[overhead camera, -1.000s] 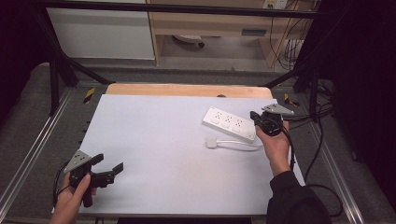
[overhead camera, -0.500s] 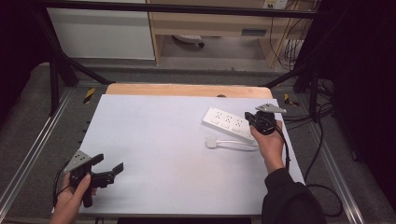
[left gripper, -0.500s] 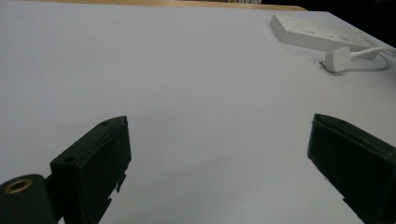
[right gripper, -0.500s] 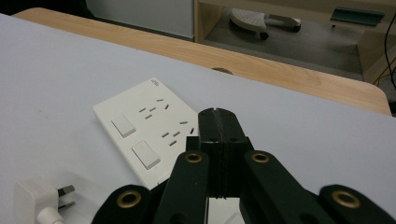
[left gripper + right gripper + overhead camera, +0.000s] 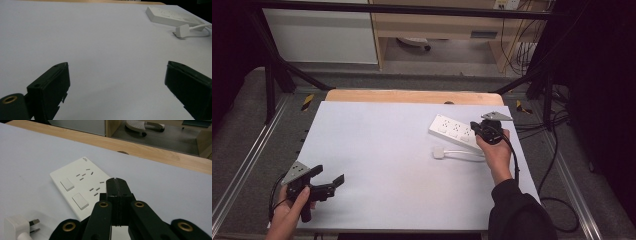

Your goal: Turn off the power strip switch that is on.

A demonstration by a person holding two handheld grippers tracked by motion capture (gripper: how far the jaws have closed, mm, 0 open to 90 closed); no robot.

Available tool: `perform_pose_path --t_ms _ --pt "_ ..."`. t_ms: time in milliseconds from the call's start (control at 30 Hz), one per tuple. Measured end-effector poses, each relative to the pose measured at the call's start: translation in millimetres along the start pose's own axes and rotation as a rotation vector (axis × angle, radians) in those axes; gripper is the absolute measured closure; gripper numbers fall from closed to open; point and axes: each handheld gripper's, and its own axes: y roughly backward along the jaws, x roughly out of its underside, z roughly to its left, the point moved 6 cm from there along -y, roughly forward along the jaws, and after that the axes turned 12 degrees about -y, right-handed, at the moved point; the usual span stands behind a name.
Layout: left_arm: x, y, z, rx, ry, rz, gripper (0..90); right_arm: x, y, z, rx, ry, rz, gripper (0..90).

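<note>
A white power strip [image 5: 451,130] lies flat at the right rear of the white mat, its sockets and two switches facing up [image 5: 80,187]. Just in front of it rests its white plug [image 5: 439,153] with a white cable; the prongs show in the right gripper view [image 5: 17,226]. My right gripper [image 5: 482,129] is shut with nothing in it, and its tips [image 5: 116,182] hang over the strip's right end. My left gripper [image 5: 334,182] sits at the mat's front left, jaws wide open [image 5: 117,67] and empty, pointing across the mat at the strip [image 5: 172,17] and plug [image 5: 182,30].
The white mat [image 5: 402,165] covers a wooden table whose bare edge [image 5: 412,96] shows at the back. Dark cables [image 5: 557,125] hang off the right side. Metal frame rails [image 5: 242,170] run along both sides.
My right gripper has moved left, from beside the power strip's right end to over it. The left gripper has stayed put.
</note>
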Motion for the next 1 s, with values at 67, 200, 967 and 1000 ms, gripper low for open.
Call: perform_pose_path --t_ms 67,200,967,1000 --pt "0.0 -0.2 0.1 -0.001 0.000 0.001 6.1 1.1 -1.7 1.5 -0.001 -0.001 0.004 90.0" --pt "0.0 -0.4 -0.6 0.003 -0.008 0.003 6.1 2.6 -6.0 5.6 -0.008 -0.004 0.012 90.0" --pt "0.0 0.3 -0.7 0.005 -0.008 0.004 6.1 16.6 -21.8 14.1 -0.012 0.020 0.073 90.0" --pt "0.0 0.3 -0.7 0.005 -0.008 0.004 6.0 17.4 -21.8 14.3 -0.012 0.016 0.079 90.0"
